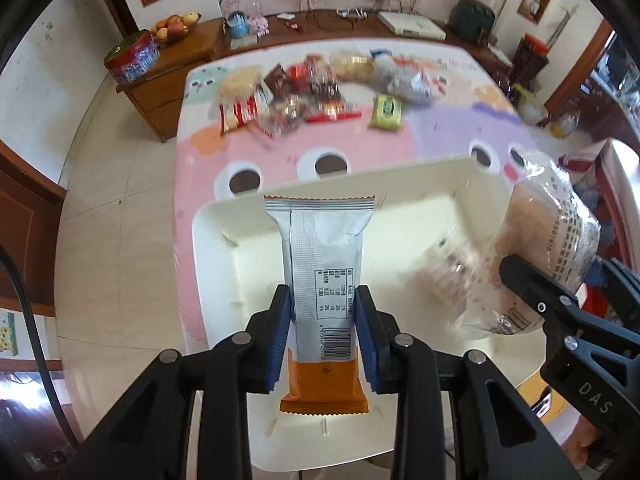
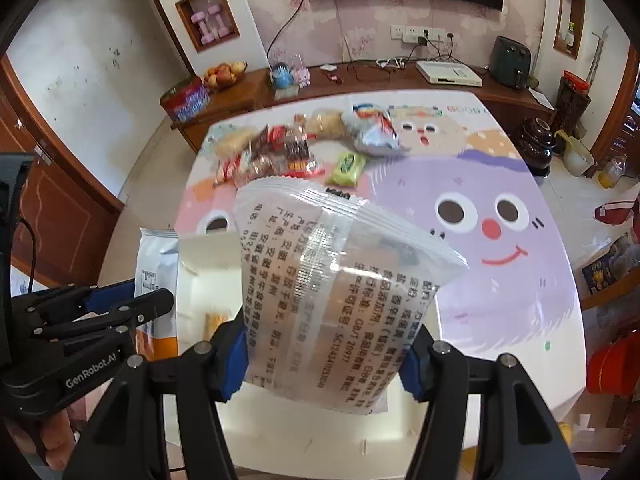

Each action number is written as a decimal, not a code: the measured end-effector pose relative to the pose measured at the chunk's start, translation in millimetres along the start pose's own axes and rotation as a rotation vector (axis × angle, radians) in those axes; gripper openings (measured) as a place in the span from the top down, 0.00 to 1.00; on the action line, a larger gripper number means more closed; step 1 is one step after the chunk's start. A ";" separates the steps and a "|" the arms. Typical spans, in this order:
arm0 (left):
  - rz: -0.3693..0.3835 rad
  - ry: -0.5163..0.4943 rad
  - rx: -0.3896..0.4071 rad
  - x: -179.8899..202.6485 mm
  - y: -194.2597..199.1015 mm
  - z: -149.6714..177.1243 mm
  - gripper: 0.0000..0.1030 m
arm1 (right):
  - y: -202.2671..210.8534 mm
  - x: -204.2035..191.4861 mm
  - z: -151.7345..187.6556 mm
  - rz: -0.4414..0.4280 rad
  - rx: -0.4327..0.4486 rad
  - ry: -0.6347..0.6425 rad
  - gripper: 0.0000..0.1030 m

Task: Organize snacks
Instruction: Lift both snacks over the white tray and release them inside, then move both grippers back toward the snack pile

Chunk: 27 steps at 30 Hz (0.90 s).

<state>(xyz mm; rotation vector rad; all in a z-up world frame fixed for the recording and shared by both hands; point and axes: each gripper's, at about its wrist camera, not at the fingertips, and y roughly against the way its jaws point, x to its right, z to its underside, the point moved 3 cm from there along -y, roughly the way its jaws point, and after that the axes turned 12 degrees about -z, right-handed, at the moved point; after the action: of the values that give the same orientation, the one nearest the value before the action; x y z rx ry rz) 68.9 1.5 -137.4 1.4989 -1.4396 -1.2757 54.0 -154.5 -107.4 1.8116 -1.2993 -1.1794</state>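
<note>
Bin (image 1: pixel 208 264) held nothing visible; left gripper (image 1: pixel 322 336) clamped a bar (image 1: pixel 320 264), right gripper (image 2: pixel 322 360) a clear packet (image 2: pixel 332 280), and a snack pile (image 1: pixel 304 88) waited.

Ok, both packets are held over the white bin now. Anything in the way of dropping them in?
Nothing visible. The silver-orange packet and clear bag hang above the white bin, whose bare floor lies open beneath.

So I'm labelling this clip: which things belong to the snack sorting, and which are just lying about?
Part of the job:
- orange-and-white bar in left tongs
- clear packet in right tongs
- white tray
- snack pile

Just lying about:
- fruit bowl
- red tin
- dumbbells
</note>
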 end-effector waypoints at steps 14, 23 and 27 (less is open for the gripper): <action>-0.019 -0.058 -0.101 21.4 -33.4 21.9 0.70 | -24.5 14.2 30.9 0.061 -0.103 -0.012 0.35; -0.039 -0.002 -0.145 13.5 -42.3 26.9 0.35 | -26.3 21.9 35.1 0.043 -0.118 -0.062 0.28; -0.041 0.021 -0.150 11.3 -42.9 27.1 0.33 | -19.9 16.7 31.8 0.036 -0.107 -0.040 0.29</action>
<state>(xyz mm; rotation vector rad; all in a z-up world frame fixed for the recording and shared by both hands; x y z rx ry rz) 55.1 0.8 -187.5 1.4438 -1.2762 -1.3573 35.1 -163.0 -142.8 1.6896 -1.2617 -1.2468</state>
